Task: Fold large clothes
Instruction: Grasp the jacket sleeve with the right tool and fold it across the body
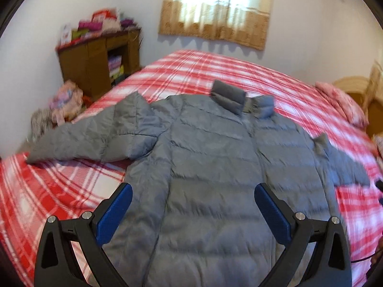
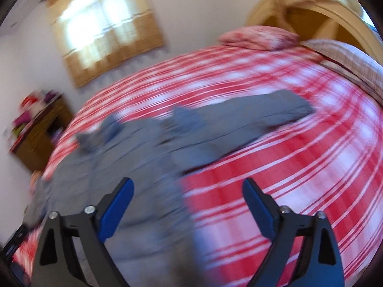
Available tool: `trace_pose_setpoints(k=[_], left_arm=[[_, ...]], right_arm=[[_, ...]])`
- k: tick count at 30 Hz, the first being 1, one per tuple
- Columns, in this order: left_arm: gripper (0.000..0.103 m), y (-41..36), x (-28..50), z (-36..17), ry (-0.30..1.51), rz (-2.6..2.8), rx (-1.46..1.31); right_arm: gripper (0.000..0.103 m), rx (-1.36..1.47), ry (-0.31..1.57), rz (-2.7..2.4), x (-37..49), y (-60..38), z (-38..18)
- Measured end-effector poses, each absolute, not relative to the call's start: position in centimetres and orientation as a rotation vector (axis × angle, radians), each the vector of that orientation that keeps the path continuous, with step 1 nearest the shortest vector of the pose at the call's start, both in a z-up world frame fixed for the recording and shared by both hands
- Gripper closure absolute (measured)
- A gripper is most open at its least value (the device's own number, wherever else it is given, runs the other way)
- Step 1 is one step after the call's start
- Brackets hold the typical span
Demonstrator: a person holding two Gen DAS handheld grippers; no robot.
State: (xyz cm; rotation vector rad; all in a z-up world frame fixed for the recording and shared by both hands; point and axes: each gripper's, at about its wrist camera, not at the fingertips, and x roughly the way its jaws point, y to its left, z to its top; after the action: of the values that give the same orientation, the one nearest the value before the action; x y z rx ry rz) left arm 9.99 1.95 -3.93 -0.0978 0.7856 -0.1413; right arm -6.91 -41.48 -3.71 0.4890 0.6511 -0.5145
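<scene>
The left gripper (image 1: pixel 192 192) is hanging over the lower part of a grey padded jacket (image 1: pixel 210 167), its jaws spread wide and released, holding nothing. The jacket is lying flat on a red and white checked bedspread (image 1: pixel 47 196), filling the gap between the jaws and running on beyond them. Past the left jaw, one sleeve (image 1: pixel 91 138) is stretching out sideways; past the right jaw the other sleeve (image 1: pixel 342 165) is doing the same. Farther ahead, the collar (image 1: pixel 229 95) is standing up. Beyond the bed, a wooden cabinet (image 1: pixel 95 59) and a curtained window (image 1: pixel 215 7) are showing against the wall.

The right gripper (image 2: pixel 188 186) is also hanging with jaws released and nothing between them. This view is blurred. The jacket (image 2: pixel 148 157) is lying under and beyond the left jaw, with the bedspread (image 2: pixel 299 162) under the right jaw. Farther off, a pink pillow (image 2: pixel 258 37) is resting at the bed's far edge.
</scene>
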Motion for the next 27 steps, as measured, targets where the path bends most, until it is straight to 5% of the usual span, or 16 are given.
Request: trace_pose_setpoints(k=[7,16,17,18,21,27], left_arm=[[0.001,2.3,16.5,-6.8,0.778,-0.050,-0.061],[0.001,1.4,18.4,-13.3,0.824,-0.004,-0.041],[0.001,1.3,18.6,-13.6,0.842,-0.007,-0.042],[0.001,1.3,18.7,-13.7,0.848,-0.011,-0.042],[0.001,1.2,18.8,-13.9,0.855,-0.008,-0.037],[0.001,0.6,19.0,-14.4,0.869,0.000,0.006]], right_arm=[[0.011,0.794,0.568,-0.817,-7.5,-61.6,-7.4],[0.015,0.768,0.639,-0.941,-2.6,-66.3,-12.6],[0.021,0.733,0.648,-0.935,-2.0,-66.1,-12.7],[0.041,0.694,0.667,-0.934,-1.5,-66.0,-12.9],[0.071,0.624,0.697,-0.971,-1.7,-65.7,-13.4],[0.093,0.589,0.722,-0.902,-1.8,-65.8,-12.6]])
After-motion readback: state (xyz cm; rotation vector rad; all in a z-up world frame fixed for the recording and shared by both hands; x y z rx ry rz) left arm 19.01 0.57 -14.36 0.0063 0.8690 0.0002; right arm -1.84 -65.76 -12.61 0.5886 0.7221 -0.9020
